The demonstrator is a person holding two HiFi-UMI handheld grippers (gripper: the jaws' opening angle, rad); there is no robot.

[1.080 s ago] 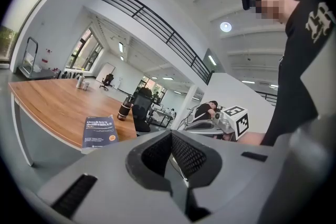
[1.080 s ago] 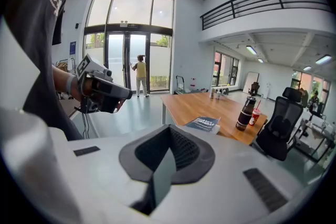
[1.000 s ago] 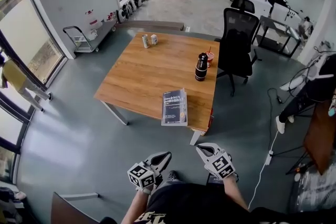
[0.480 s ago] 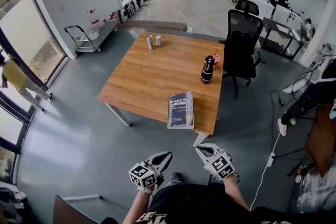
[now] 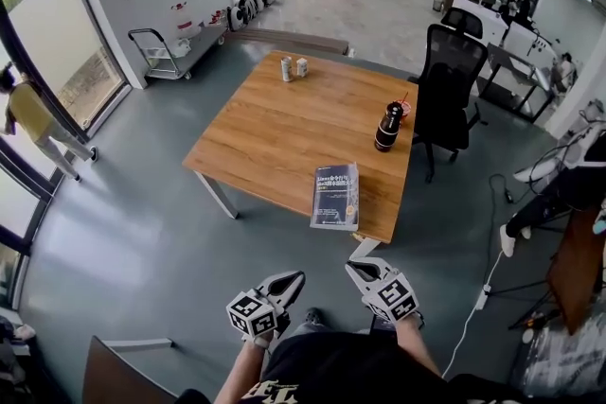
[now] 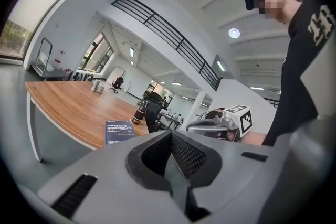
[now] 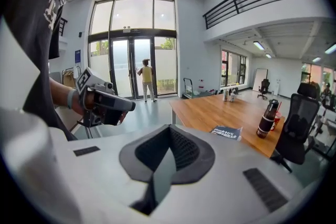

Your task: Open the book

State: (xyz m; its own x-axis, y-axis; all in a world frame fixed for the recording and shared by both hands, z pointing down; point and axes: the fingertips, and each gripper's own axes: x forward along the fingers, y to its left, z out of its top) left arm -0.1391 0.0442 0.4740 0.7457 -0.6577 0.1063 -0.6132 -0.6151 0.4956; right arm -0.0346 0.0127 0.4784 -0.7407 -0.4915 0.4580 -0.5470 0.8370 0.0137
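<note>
A dark blue book (image 5: 336,196) lies closed near the front right corner of the wooden table (image 5: 275,132). It also shows small in the left gripper view, book (image 6: 119,131), and in the right gripper view, book (image 7: 227,132). My left gripper (image 5: 286,281) and right gripper (image 5: 358,270) are held low in front of my body, well short of the table and apart from the book. Both have their jaws closed together with nothing between them. The left gripper view looks past its shut jaws toward the right gripper (image 6: 220,126).
On the table stand a black bottle (image 5: 388,128), a red cup (image 5: 405,109) behind it and two cans (image 5: 294,68) at the far side. A black office chair (image 5: 450,80) is at the table's right. A metal cart (image 5: 166,52) stands by the left wall; a person (image 5: 28,114) is beyond the glass.
The table and book have come nearer and shifted right and down in the head view. Both grippers stay shut and low by my body.
</note>
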